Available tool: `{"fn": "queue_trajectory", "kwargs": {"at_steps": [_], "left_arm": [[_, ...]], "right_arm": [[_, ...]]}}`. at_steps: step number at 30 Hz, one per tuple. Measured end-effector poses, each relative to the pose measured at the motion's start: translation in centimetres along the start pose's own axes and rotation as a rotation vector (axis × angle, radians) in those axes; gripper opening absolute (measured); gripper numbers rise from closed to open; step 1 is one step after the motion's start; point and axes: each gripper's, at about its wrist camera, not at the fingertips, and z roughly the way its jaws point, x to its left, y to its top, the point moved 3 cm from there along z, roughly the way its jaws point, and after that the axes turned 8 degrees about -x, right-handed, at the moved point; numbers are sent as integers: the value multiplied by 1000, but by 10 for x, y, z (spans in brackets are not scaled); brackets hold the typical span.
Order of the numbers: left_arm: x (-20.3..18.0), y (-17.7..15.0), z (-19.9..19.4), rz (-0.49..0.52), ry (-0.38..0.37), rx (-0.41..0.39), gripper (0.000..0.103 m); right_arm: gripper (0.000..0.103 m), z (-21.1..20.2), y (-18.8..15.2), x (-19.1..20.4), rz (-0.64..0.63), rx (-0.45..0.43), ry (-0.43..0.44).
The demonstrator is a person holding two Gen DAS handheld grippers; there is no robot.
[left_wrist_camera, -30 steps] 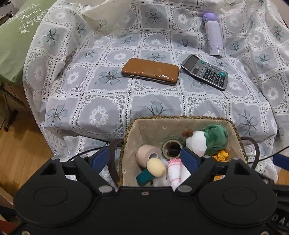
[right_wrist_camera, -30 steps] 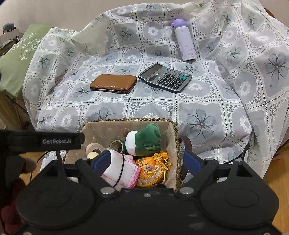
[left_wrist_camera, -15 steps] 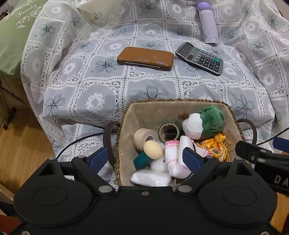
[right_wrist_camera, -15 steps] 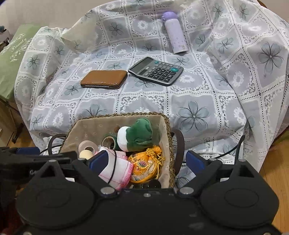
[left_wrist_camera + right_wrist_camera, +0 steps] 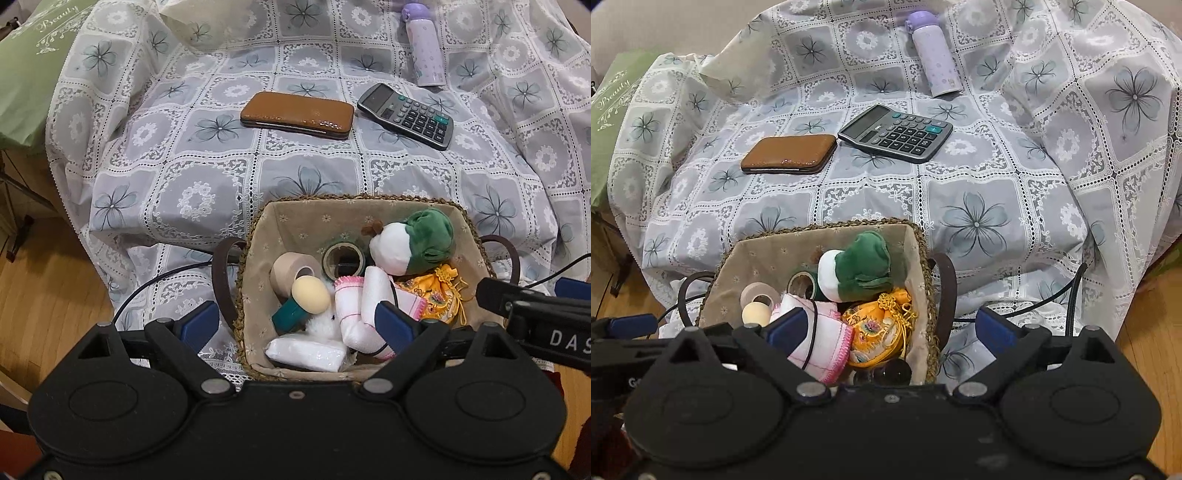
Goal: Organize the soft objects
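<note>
The woven basket (image 5: 255, 254) sits at the near edge of the flowered lace cloth (image 5: 199, 173), its braided rim straddled by both tools: the left gripper (image 5: 301, 326) has one blue finger outside the basket's left wall by the dark loop handle and the other over the contents, and the right gripper (image 5: 890, 330) mirrors it across the right wall. Both pairs of jaws have just been opening and stand wide apart, pressing on nothing — the rolled pink-trimmed white cloth (image 5: 360, 308) lies loose under the inner finger of each. That cloth rests in the middle of the basket, its long axis running from the near rim toward the far wall, pink edge pointing away. Beyond it, against the basket's far right corner, lies the green-and-white plush toy (image 5: 410, 245), white end toward the basket's left; the yellow embroidered pouch (image 5: 877, 325) fills the right side. Two tape rolls, a cream ball and a wrapped white pack crowd the left half. Beyond the basket the cloth is open up to the brown wallet (image 5: 297, 119), the calculator (image 5: 406, 115) and the lilac bottle (image 5: 424, 44). A green cushion (image 5: 26, 70) borders the cloth's left edge.
</note>
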Motion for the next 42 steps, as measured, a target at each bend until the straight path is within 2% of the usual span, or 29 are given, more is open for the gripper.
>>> {"fn": "queue_trajectory", "kwargs": {"at_steps": [9, 42], "left_arm": [[3, -1, 0, -19, 10, 6, 92], [4, -5, 3, -26, 20, 41, 92]], "right_arm": [[102, -1, 0, 1, -8, 3, -1], [102, 0, -2, -1, -6, 13, 7]]}}
